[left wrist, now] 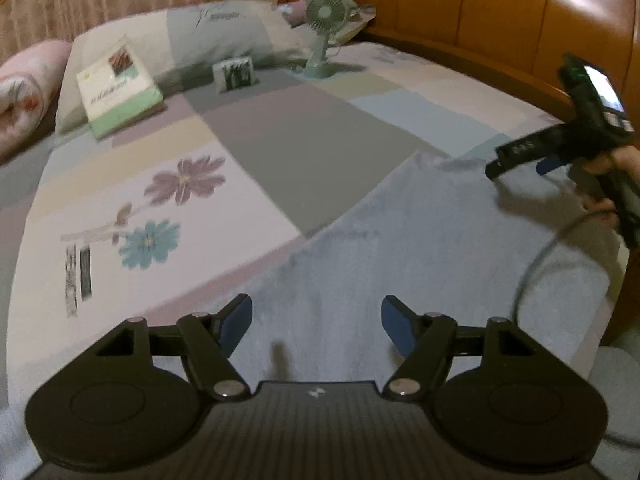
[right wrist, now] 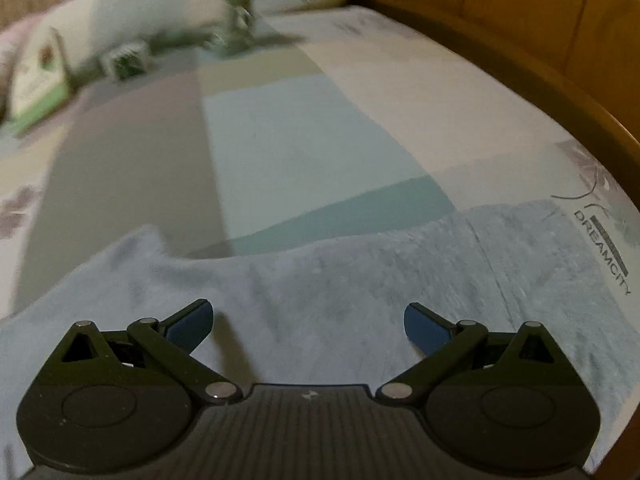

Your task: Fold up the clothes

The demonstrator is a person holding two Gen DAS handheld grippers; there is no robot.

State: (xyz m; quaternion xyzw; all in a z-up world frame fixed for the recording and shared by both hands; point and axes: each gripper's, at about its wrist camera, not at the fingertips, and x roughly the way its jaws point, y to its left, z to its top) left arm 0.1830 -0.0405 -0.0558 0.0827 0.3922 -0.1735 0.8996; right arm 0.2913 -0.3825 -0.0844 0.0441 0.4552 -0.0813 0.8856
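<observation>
Garment, pale blue, lay spread across the near bed; whether folding was starting or finishing was unclear. Left gripper and right gripper hovered above it, jaws apart, empty.

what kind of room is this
Most likely a bedroom: a bed with a patchwork floral sheet and wooden headboard, pillows at its head, and a light blue garment spread out for folding.

Home bedroom: patchwork bedsheet, wooden headboard, pillows
</observation>
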